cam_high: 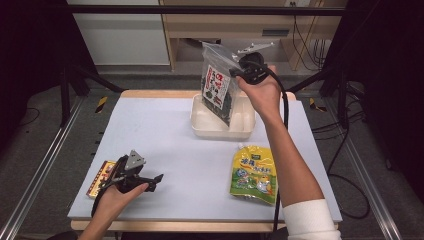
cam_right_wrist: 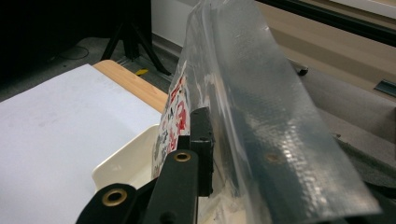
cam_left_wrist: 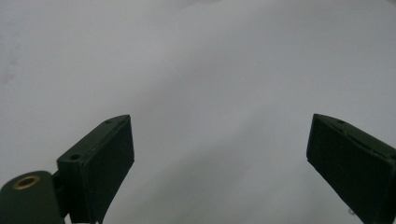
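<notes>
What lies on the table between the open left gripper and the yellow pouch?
Nothing: in the high view the stretch of pale table between the left gripper and the yellow pouch is bare.

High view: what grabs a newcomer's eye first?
The clear bag of dark seaweed, pinched near its top by the right gripper and hanging over the cream tray at the table's far side. Next, the yellow-green pouch lying flat near the right front edge. The left gripper rests open at front left, beside a small packet.
</notes>
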Demonstrator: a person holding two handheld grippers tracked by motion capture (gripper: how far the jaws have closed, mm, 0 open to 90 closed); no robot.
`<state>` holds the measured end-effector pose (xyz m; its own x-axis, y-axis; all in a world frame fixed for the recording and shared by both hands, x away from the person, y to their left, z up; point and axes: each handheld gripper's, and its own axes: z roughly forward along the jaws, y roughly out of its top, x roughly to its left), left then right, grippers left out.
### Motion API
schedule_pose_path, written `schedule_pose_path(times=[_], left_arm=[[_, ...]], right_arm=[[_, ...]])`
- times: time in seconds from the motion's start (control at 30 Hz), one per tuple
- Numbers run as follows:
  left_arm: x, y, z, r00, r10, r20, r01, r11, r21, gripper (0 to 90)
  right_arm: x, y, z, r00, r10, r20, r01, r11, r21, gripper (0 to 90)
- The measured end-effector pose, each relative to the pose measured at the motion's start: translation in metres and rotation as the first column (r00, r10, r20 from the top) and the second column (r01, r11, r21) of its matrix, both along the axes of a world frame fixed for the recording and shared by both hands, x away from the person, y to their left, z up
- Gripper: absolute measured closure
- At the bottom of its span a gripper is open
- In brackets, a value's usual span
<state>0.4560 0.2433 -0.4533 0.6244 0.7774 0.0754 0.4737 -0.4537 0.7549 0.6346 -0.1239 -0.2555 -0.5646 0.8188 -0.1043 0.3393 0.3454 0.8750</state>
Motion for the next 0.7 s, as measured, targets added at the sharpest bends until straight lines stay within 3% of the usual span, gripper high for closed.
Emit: schedule_pose_path(times=[0.53,0.7], left_arm=[[0.000,-0.002,-0.001,0.9999,-0.011,-0.006,0.011,0.9998,0.015,7.5],[-0.001,-0.002,-0.001,0.9999,-0.009,-0.006,0.009,0.9999,0.014,7.5]], right_arm=[[-0.002,0.010,-0.012,0.9985,0.048,0.028,-0.047,0.999,-0.024,82.7],[-0.002,0.010,-0.019,0.9986,0.046,0.024,-0.046,0.999,-0.008,82.5]])
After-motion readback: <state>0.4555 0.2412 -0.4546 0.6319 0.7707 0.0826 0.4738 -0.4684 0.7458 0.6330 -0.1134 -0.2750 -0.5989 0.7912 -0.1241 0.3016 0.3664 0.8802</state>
